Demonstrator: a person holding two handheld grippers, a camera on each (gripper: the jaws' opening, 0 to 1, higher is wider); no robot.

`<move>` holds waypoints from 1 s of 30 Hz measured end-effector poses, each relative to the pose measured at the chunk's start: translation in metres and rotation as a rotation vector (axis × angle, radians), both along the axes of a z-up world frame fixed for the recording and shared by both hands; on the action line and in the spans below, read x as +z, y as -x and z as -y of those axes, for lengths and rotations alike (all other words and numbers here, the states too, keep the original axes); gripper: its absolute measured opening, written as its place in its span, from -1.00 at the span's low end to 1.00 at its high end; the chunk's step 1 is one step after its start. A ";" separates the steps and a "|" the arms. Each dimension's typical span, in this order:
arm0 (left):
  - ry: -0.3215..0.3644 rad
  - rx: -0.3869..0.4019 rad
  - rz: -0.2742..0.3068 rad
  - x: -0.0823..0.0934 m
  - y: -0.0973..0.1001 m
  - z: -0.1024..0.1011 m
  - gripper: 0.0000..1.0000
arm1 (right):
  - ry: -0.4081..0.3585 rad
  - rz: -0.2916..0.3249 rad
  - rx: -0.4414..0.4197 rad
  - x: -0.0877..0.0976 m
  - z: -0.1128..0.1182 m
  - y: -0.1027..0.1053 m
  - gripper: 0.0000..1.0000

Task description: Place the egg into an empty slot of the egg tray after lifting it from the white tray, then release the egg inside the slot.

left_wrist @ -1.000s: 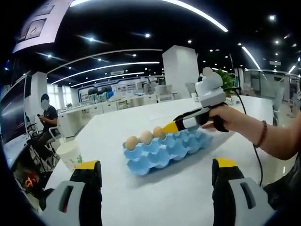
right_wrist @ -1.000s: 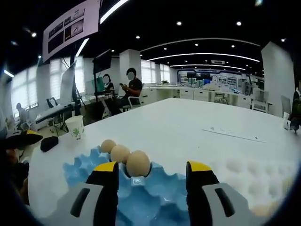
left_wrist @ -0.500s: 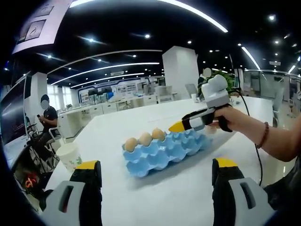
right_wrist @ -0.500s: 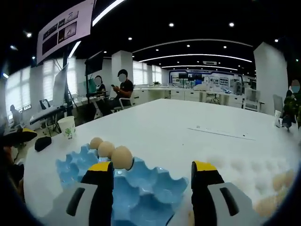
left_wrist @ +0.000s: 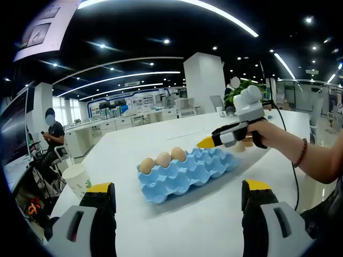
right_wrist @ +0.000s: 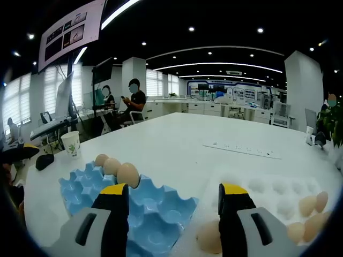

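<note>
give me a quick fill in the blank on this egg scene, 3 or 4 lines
1. The blue egg tray holds ___ eggs.
2. The eggs in it sit in one ___.
3. The paper cup stands on the ___ table.
4. The right gripper has its jaws ___, with nothing between them.

Missing words: three; row; white; open

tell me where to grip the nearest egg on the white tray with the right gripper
Close the right gripper across the narrow middle of the nearest tan egg, coming down from above. It lies in a dimple of the white foam tray, so its lower half is hidden and only the top is free.
</note>
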State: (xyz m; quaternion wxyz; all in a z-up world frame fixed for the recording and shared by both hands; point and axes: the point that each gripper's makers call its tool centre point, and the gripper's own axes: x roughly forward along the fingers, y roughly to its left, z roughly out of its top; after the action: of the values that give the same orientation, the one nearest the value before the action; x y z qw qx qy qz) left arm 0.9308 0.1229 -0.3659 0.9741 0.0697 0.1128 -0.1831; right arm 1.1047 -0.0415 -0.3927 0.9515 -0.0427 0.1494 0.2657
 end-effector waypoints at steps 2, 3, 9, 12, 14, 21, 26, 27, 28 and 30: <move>-0.001 0.000 0.000 0.000 0.000 0.000 1.00 | -0.001 -0.004 -0.006 -0.001 0.003 0.000 0.40; -0.001 0.000 0.000 0.000 0.000 0.000 1.00 | -0.001 -0.006 -0.007 -0.001 0.004 0.000 0.40; -0.003 -0.005 -0.001 0.000 -0.001 0.002 1.00 | 0.009 -0.009 -0.019 -0.002 0.013 -0.001 0.40; -0.001 -0.004 -0.003 -0.001 -0.002 0.002 1.00 | 0.009 -0.004 -0.027 0.001 0.019 -0.002 0.40; -0.002 -0.004 -0.004 -0.001 -0.002 0.003 1.00 | 0.010 -0.001 -0.033 0.002 0.023 -0.002 0.40; -0.005 -0.006 -0.006 -0.002 -0.003 0.004 1.00 | 0.009 -0.001 -0.054 0.002 0.034 -0.003 0.40; -0.006 -0.006 -0.006 -0.001 -0.003 0.004 1.00 | 0.009 -0.001 -0.070 0.003 0.043 -0.003 0.40; -0.006 -0.006 -0.006 -0.001 -0.003 0.005 1.00 | 0.009 -0.001 -0.072 0.003 0.044 -0.003 0.40; -0.006 -0.006 -0.006 -0.001 -0.003 0.005 1.00 | 0.010 0.000 -0.074 0.003 0.045 -0.002 0.40; -0.006 -0.007 -0.005 -0.001 -0.004 0.005 1.00 | 0.012 0.001 -0.081 0.003 0.050 -0.002 0.40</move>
State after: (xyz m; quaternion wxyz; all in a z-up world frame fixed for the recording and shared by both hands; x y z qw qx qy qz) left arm 0.9345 0.1175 -0.3667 0.9730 0.0727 0.1156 -0.1862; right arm 1.1071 -0.0910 -0.3894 0.9613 -0.0425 0.1519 0.2257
